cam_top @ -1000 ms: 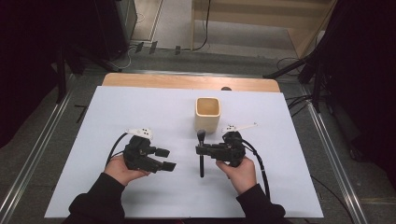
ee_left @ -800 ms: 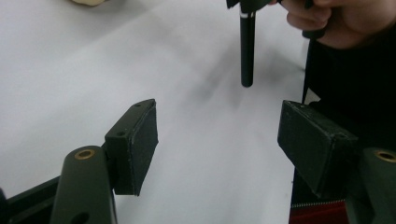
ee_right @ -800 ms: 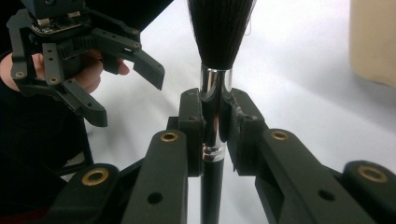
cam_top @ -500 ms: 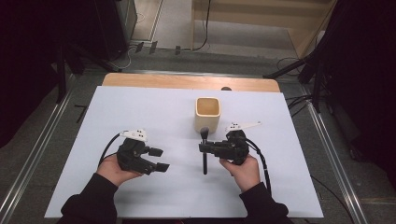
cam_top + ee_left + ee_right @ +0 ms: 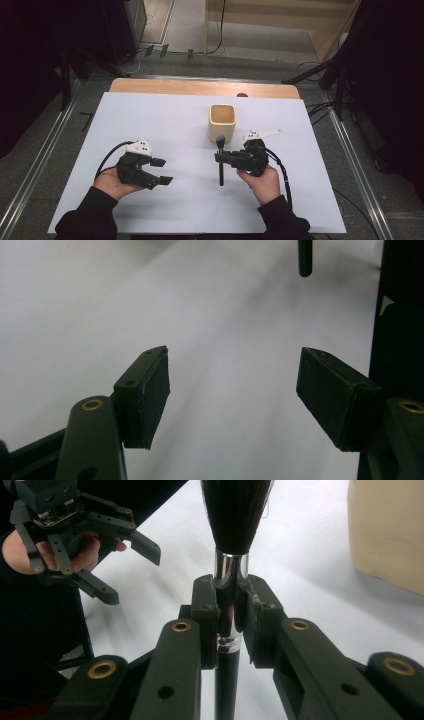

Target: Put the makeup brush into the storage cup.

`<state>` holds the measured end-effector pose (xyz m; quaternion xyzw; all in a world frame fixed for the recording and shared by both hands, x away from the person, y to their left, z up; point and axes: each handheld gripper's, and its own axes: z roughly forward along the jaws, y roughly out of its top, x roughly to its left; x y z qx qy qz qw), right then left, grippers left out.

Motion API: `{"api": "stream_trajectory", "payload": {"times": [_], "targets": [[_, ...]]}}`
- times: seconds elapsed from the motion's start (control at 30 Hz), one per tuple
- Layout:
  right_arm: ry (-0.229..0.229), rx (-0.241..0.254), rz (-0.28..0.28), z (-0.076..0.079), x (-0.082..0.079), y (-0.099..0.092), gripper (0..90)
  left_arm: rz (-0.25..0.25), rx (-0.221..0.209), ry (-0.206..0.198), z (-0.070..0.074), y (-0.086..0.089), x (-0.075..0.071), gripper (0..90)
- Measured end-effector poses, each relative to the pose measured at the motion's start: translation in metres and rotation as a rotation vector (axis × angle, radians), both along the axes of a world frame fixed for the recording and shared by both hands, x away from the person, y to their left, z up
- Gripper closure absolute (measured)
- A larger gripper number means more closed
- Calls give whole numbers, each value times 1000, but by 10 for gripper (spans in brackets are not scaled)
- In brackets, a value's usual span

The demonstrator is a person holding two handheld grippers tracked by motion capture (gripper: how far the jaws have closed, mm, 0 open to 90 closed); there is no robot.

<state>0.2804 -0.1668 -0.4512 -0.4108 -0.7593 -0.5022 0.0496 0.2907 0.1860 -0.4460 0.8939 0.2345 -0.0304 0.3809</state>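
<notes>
— Brush (image 5: 221,162) first: where does it sit from the high view?

— Clamped in the right tongs (image 5: 220,156), held above the white tabletop (image 5: 165,115). Its long axis runs toward and away from the person, bristles at the far end, pointing at the beige cup (image 5: 222,122), which stands just beyond the tip. The handle end trails back toward the person.

— And the left tongs (image 5: 161,171)?

— Well apart to the left, spread wide and carrying nothing. So the right hand (image 5: 260,182) is the nearer one to the cup, by a clear margin.

— Does the left gripper view add anything?

— Its two pads (image 5: 150,395) stand wide apart over bare tabletop; the brush's handle end (image 5: 304,257) hangs at the top edge, far off.

— The right gripper view?

— Its tongs (image 5: 231,615) are clenched on the brush's silver ferrule (image 5: 230,587), bristles rising straight ahead, the cup (image 5: 387,532) off to the right. The judgement: the bristle end, not the handle, leads toward the cup, so dropping it in handle-first would call for a turn.
</notes>
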Motion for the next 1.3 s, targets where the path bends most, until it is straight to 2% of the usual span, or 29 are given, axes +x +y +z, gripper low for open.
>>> {"api": "stream_trajectory", "payload": {"times": [0.13,0.33,0.5,0.63,0.87,1.07,1.3], "targets": [[-14,1,5,1,-1,0,782,-3,44,-34,0,4,-3,300],[-15,5,1,2,-1,-2,783,10,53,-63,1,10,-7,301],[-19,6,-3,3,-1,-3,782,15,80,-80,0,16,-9,301],[-20,13,-9,5,-2,-4,782,26,69,-84,-1,22,-11,302],[-29,10,-12,7,-3,-5,782,72,94,-105,-3,33,-14,301],[-36,4,-16,9,-2,-5,782,95,109,-102,-7,41,-16,301],[-57,-1,-38,13,-2,-6,782,104,90,-90,-9,47,-15,302]]}}
